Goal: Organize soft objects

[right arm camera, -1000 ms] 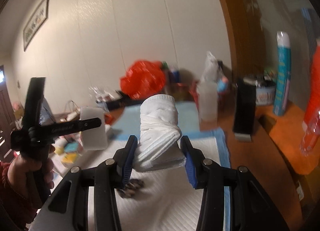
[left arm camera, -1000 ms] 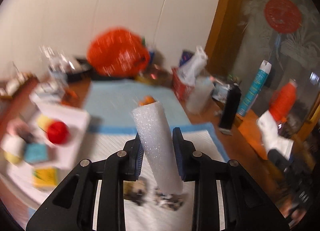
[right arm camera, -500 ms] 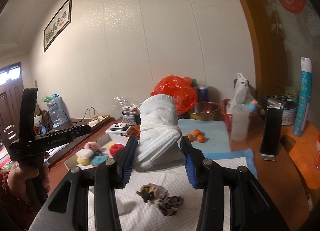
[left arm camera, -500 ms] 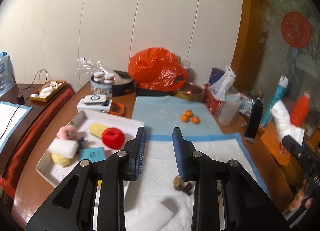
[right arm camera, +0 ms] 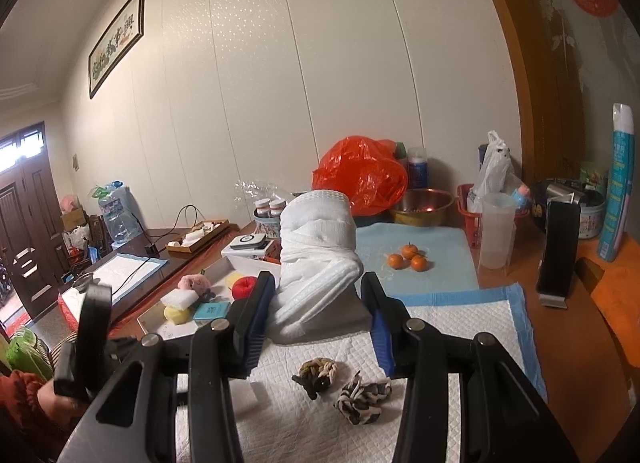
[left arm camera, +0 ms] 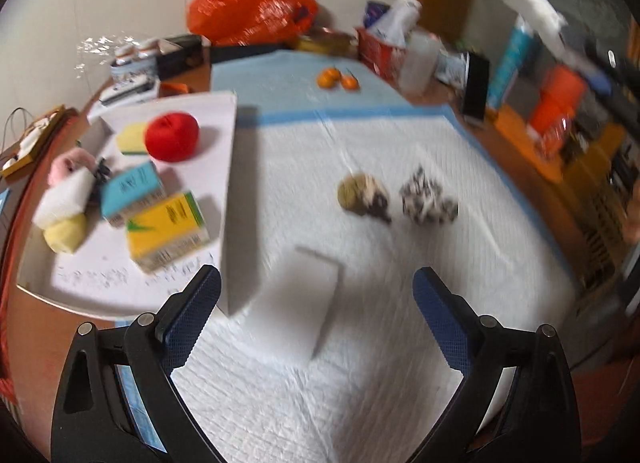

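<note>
1. The white tray (left arm camera: 230,135), left of the quilted pad (left arm camera: 360,383), is loaded with sorted soft items.
2. The left gripper (left arm camera: 316,299), spread wide and empty, is poised over the white sponge block (left arm camera: 298,299) lying on the pad, apparently for a grasp.
3. The rolled white cloth (right arm camera: 316,255) is clamped by the right gripper (right arm camera: 316,295) above the pad, presumably awaiting placement.

a white foam block (left arm camera: 298,299) lies flat on the white quilted pad, just beside the tray's wall. farther out on the pad sit a tan and brown knotted cloth ball (left arm camera: 362,198) and a black-and-white spotted scrunchie (left arm camera: 427,203), close together but apart. a rolled white cloth (right arm camera: 318,259) stands nearly upright, leaning a little, pinched at its lower end. in the white tray (left arm camera: 224,167) lie a red ball (left arm camera: 172,136), yellow sponge (left arm camera: 131,139), pink plush (left arm camera: 66,165) and white sponge (left arm camera: 62,203).
</note>
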Demonstrator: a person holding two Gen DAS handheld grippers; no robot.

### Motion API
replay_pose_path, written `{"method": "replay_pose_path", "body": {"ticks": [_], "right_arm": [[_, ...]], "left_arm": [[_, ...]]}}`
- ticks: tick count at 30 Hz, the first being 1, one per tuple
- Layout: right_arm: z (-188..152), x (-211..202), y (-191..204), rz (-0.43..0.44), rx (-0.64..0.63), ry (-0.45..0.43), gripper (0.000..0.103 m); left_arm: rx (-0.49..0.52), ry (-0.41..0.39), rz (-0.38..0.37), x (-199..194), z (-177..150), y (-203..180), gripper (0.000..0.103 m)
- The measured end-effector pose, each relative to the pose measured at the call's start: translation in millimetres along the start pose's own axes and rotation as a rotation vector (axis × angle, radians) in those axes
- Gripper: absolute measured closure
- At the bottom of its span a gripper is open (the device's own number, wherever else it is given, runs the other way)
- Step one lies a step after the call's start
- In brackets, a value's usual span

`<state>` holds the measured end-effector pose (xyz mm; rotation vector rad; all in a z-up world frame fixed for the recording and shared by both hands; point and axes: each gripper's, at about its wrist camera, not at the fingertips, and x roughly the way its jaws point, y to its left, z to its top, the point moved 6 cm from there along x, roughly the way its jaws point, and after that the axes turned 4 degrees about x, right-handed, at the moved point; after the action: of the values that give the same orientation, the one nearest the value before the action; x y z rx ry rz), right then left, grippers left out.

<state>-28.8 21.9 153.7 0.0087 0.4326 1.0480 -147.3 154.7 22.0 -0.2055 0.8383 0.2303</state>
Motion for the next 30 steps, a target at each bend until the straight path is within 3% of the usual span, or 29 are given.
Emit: {"method": "replay_pose_path", "body": {"ticks": [7, 13, 15, 17, 24, 27, 30], "right_arm": [[-10, 3, -4, -0.012, 0.024, 0.026, 0.058], [-13, -1, -7, -0.027, 0.031, 0.031, 0.058], [-13, -2, -9, -0.033, 0.033, 0.029, 0.058], [-12, -3, -12, -0.04, 0.035, 0.023, 0.058], [-6, -5, -15, -0.043, 0.041, -0.003, 0.059], [-3, -4, -12, -0.032, 0.036, -0.012, 0.059], [3, -3, -8, -0.02, 0.024, -0.03, 0.059]], "left_arm": [[-0.007, 0.06, -0.028, 39, -5, 1, 0.006], [0.008, 0.14, 0.028, 69, -12, 2, 0.006], [0.013, 0.181, 0.035, 77, -19, 3, 0.015], [0.068, 0.167, 0.075, 73, -19, 1, 0.043], [0.046, 0.132, 0.064, 60, -23, 3, 0.044], [0.035, 0.068, 0.068, 39, -7, 4, 0.044], [0.019, -0.051, 0.091, -1, 22, 10, 0.044]]}}
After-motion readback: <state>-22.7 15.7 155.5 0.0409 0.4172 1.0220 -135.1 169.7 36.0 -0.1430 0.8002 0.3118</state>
